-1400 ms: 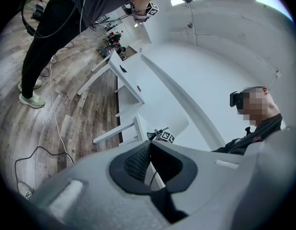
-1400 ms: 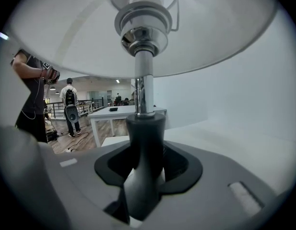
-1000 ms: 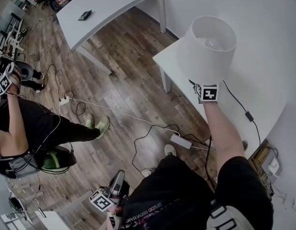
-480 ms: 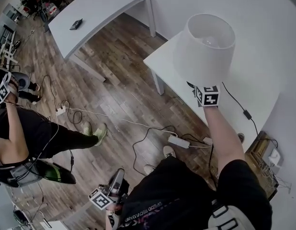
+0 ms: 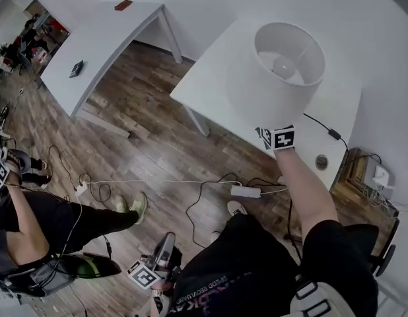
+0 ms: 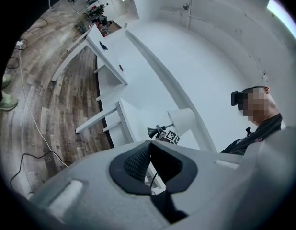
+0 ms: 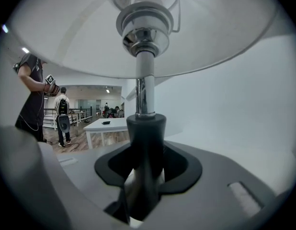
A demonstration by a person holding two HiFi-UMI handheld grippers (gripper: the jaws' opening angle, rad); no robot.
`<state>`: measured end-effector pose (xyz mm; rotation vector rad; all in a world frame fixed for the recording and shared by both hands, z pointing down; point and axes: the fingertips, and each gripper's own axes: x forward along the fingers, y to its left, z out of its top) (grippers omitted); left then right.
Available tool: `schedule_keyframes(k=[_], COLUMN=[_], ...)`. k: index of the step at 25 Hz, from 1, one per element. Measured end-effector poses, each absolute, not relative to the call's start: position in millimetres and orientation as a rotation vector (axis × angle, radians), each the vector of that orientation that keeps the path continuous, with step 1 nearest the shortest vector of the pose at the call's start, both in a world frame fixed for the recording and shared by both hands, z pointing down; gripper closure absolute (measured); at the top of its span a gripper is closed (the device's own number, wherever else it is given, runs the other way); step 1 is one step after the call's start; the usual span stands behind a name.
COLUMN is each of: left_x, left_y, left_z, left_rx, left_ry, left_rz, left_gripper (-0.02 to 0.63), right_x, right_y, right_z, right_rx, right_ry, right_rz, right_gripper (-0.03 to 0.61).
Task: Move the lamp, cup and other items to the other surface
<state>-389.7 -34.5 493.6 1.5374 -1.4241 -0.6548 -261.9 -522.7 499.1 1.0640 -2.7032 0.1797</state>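
Right tongs (image 7: 145,163) clamped on dark lower stem of white drum-shade lamp with chrome stem (image 7: 144,75) — lamp upright, aloft directly above tongs, white table (image 5: 210,88) beyond and below. Left tongs (image 6: 150,152) closed, empty. Progress, judged: lamp mid-carry, not set down; cup, other items unseen — remaining.

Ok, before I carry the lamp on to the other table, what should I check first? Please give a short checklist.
1. Grip: right gripper is shut on the stem of the lamp: ok.
2. Lamp upright, shade on top: ok.
3. Cord free to follow: it runs over the white table and its far end is out of view: cannot tell.
4. Left gripper shut, empty, held low: ok.
5. Other person stands away from the lamp: ok.
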Motion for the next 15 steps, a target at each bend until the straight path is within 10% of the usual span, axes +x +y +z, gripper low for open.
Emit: schedule_keyframes(k=[15], left_x=[-360.4], left_y=[-9.3], left_z=[498.9], left_rx=[1.677], left_ry=[-1.137], left_rz=[-0.645], left_gripper=[0.612], right_x=[-93.6], right_y=[-430.3], right_z=[459.3], right_rx=[1.413], right_ry=[-2.500], right_rz=[0.117], right_gripper=[0.433])
